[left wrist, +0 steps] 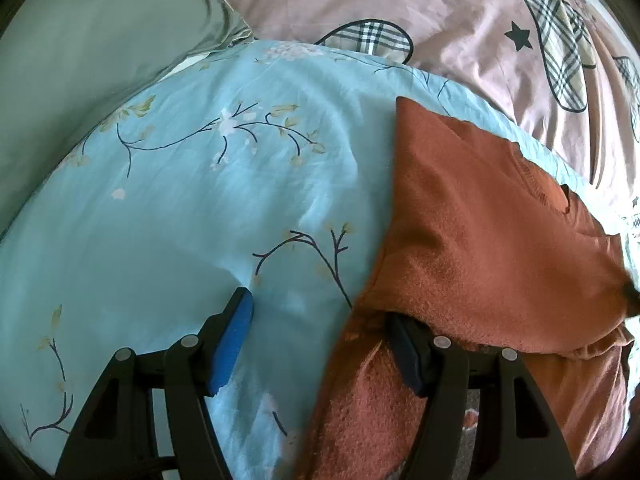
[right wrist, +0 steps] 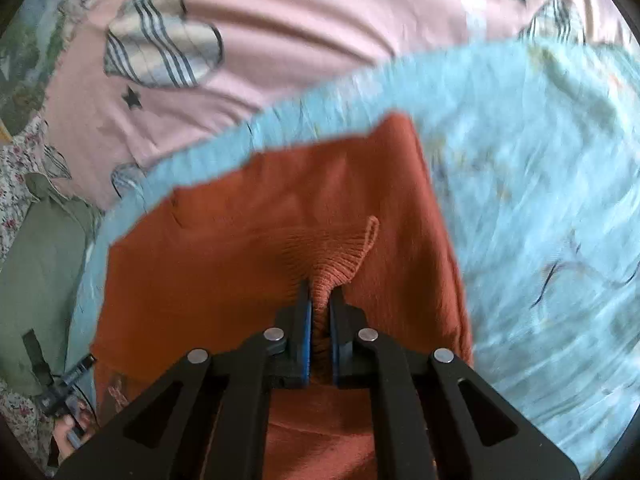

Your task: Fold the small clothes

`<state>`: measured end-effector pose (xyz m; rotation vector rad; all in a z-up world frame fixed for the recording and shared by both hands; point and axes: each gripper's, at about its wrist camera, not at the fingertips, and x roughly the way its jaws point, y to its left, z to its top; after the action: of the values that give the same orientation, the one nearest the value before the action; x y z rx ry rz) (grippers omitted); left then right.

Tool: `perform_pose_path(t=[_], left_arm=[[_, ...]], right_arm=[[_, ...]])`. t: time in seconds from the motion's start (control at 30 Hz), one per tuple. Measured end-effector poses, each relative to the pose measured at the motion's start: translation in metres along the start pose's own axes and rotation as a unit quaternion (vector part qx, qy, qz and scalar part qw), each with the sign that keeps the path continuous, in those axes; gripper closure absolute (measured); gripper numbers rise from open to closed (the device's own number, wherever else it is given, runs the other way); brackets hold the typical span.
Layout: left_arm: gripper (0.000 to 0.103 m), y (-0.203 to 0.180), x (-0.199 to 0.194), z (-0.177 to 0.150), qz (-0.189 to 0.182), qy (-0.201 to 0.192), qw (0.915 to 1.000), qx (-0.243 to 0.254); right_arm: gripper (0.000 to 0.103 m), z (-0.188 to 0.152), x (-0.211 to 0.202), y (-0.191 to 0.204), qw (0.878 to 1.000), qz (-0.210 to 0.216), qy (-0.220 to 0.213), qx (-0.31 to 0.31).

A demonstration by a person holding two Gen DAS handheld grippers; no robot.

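Observation:
A rust-orange knit sweater (left wrist: 492, 240) lies partly folded on a light blue floral sheet (left wrist: 200, 184). My left gripper (left wrist: 320, 316) is open at the sweater's left edge; its left pad (left wrist: 234, 342) rests over bare sheet and its right finger (left wrist: 408, 356) is tucked under a fold of the sweater. In the right wrist view the sweater (right wrist: 248, 248) fills the middle. My right gripper (right wrist: 320, 300) is shut on a ribbed cuff (right wrist: 340, 256) of the sweater, held over the sweater's body.
A pink cover with plaid hearts and stars (left wrist: 460, 12) lies beyond the blue sheet (right wrist: 540, 180). A grey-green pillow (left wrist: 80, 60) is at the far left. In the right wrist view, grey-green fabric (right wrist: 40, 280) and a floral cloth (right wrist: 16, 176) lie at the left.

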<state>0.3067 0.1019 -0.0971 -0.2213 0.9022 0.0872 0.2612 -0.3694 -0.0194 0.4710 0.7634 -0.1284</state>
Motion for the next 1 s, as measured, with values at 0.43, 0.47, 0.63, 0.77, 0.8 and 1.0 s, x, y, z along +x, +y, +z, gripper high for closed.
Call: perform_pose_path(t=[0.43,0.47,0.63,0.77,0.8,1.0], left_arm=[[0.037,0.020,-0.005,-0.001,-0.030,0.021,0.9991,-0.023],[0.036,0.020,-0.005,-0.001,-0.028,0.025,0.9991,-0.018],[0.037,0.024,-0.019,-0.012,-0.019,0.045,0.9988,0.010],[0.037,0.029,-0.044,-0.037,-0.036,0.058,0.9975,0.021],[0.037,0.029,-0.051,-0.045,-0.039,0.060,0.9971,0.026],[0.035,0.024,-0.099,-0.103,-0.061,0.076,0.9928,0.070]], right_arm=[[0.078,-0.029,0.012,0.034,0.997,-0.036,0.049,-0.054],[0.085,-0.030,0.015,0.027,0.996,-0.052,0.052,-0.052],[0.079,-0.034,-0.033,0.006,0.998,-0.065,0.011,-0.010],[0.060,-0.059,-0.085,0.009,1.000,-0.016,-0.006,-0.024],[0.059,-0.069,-0.097,0.011,0.999,-0.010,-0.010,-0.031],[0.056,-0.122,-0.143,0.014,0.999,0.024,-0.009,-0.034]])
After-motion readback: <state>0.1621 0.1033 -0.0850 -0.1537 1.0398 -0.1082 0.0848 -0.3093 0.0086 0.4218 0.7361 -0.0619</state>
